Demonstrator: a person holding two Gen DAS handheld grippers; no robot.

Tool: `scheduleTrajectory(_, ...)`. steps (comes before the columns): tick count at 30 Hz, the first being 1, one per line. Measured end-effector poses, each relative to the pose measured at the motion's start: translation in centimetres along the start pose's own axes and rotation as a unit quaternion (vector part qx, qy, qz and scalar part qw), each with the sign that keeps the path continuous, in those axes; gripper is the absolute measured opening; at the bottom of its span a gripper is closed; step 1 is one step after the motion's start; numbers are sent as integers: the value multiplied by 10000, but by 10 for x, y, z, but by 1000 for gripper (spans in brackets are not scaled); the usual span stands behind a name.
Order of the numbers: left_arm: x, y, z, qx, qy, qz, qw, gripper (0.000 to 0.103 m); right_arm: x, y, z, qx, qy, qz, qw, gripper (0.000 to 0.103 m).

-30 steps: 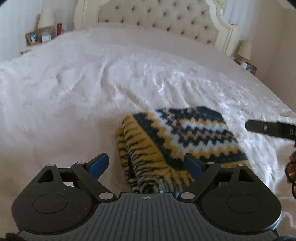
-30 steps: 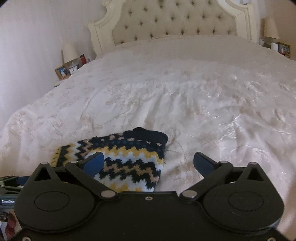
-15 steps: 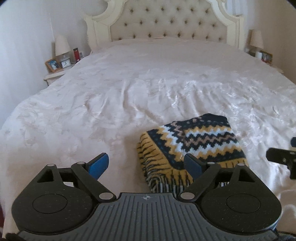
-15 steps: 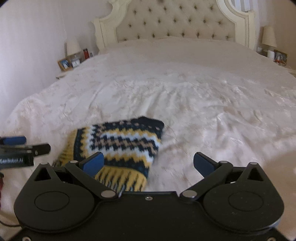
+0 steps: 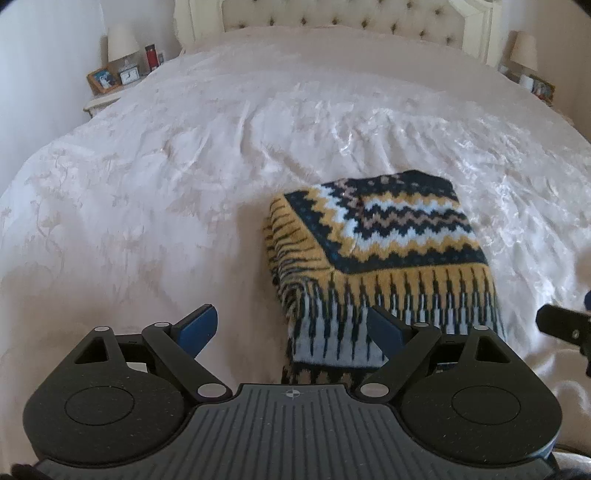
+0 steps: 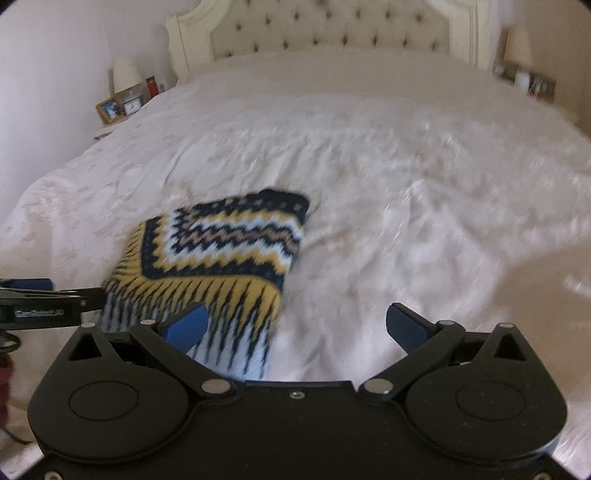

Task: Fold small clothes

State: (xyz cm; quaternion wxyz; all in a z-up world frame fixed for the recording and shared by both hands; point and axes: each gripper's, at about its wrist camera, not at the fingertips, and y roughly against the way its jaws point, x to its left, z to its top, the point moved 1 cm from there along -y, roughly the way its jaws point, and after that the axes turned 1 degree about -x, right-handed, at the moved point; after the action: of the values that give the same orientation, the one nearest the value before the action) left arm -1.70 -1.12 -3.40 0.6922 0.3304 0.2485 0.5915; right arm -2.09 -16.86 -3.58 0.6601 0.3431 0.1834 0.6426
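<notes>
A small knitted sweater with yellow, navy, white and tan zigzags lies folded into a block near the foot of the bed; the right wrist view shows the same sweater at left centre. My left gripper hangs open above the bedspread just left of the sweater's near corner, its blue pads wide apart and nothing between them. My right gripper is open too, above bare bedspread to the right of the sweater. Each gripper's tip shows at the edge of the other's view.
The white bedspread covers a wide bed with a tufted headboard. A nightstand at left carries a lamp, a clock, a framed photo and a red bottle. Another lamp stands at the right.
Both grippers have drawn back and lifted from the sweater, which now lies farther ahead and shows more of its near edge. Both stay open and empty.
</notes>
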Motion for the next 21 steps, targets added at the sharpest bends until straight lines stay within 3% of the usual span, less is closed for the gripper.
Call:
scheduleTrajectory(8,3,-1,-12,239,92,-55,9997,88,11,-2,-15,321,90,9,9994,102)
scheduleTrajectory(21,8,3,-25,349,166,-11,9993,88,15,3,-20,338,122,73,9993,102)
